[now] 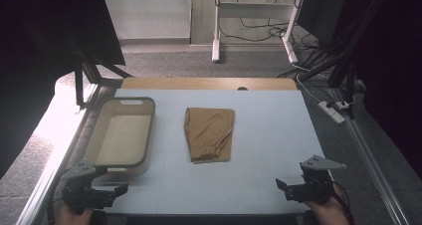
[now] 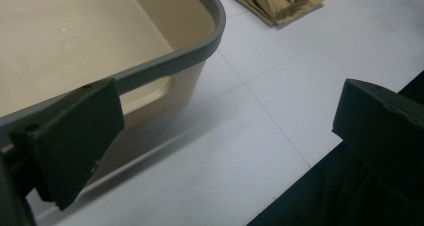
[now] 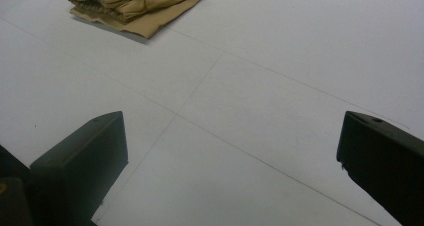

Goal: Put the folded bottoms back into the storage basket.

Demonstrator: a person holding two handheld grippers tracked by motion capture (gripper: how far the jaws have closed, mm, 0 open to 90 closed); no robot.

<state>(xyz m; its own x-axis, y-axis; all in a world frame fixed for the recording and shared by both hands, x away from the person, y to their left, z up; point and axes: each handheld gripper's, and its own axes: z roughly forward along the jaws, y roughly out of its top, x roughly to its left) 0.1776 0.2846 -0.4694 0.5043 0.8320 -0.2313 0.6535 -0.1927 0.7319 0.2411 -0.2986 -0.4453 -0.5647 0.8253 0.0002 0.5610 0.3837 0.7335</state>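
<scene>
A folded tan garment [image 1: 209, 133] lies in the middle of the white table [image 1: 268, 130]; its gathered waistband end faces the near side. A beige bin with a grey rim [image 1: 122, 101] stands empty to its left. My left gripper [image 1: 119, 189] rests at the near left corner, just in front of the bin, jaws wide open with nothing between them. In the left gripper view the bin's corner [image 2: 200, 46] is close, the garment [image 2: 280, 1] beyond. My right gripper [image 1: 281, 185] sits at the near right, open and empty; the garment [image 3: 135, 3] lies ahead of it.
A wooden strip [image 1: 209, 83] runs along the table's far edge. Metal frame rails [image 1: 368, 155] flank the table on both sides. A power strip [image 1: 332, 111] and cables lie on the carpet at the right, and a white stand [image 1: 254, 16] is behind the table.
</scene>
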